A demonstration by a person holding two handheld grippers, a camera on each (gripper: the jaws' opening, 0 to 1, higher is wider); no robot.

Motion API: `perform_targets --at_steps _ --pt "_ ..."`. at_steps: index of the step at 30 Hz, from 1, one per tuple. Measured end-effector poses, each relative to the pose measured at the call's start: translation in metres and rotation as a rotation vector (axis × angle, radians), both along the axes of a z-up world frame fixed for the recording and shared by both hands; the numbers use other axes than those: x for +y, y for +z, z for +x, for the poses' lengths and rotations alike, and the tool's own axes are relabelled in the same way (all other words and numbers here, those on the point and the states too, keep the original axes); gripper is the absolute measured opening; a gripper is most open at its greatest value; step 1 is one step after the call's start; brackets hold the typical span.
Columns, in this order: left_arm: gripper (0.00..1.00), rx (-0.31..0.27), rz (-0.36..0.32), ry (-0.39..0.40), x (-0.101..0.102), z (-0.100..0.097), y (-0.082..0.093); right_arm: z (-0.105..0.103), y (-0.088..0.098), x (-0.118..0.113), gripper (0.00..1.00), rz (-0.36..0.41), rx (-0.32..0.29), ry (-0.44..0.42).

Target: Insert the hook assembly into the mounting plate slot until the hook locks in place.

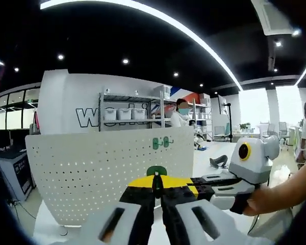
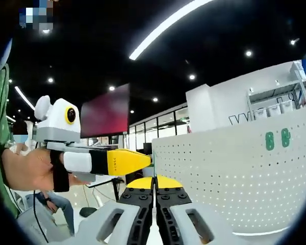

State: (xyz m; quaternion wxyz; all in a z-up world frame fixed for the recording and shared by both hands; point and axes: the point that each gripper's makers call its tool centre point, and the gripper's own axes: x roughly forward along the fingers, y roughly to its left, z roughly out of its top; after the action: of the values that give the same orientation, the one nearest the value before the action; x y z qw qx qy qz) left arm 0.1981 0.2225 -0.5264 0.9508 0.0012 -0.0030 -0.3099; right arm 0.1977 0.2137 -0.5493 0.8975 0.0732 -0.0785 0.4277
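Observation:
A white perforated mounting plate stands upright in front of me. Two green hooks sit side by side near its top edge. In the left gripper view my left gripper is shut, and a green hook piece pokes out above its yellow tips, close to the plate. My right gripper reaches in from the right, its tips next to the left one's. In the right gripper view my right gripper is shut with nothing seen in it. The left gripper points at the plate's left edge.
A hand holds each incoming gripper. Behind the plate are a metal shelf rack with white bins, a white wall with lettering, and people further back. A dark red screen hangs to the left.

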Motion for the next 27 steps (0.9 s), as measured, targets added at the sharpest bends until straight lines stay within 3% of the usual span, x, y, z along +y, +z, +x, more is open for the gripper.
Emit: perform_targets --at_steps 4,9,27 --pt "0.12 0.025 0.003 0.0 -0.0009 0.0001 -0.0056 -0.0018 0.0046 -0.0009 0.0 0.014 -0.013 -0.005" --pt "0.07 0.026 0.004 -0.001 -0.0009 -0.0003 -0.0064 -0.0013 0.003 -0.0024 0.0 0.002 -0.012 -0.003" --pt "0.04 0.007 -0.003 -0.014 -0.0029 -0.0038 -0.0024 -0.0058 0.0057 -0.0009 0.0 -0.001 -0.016 0.001"
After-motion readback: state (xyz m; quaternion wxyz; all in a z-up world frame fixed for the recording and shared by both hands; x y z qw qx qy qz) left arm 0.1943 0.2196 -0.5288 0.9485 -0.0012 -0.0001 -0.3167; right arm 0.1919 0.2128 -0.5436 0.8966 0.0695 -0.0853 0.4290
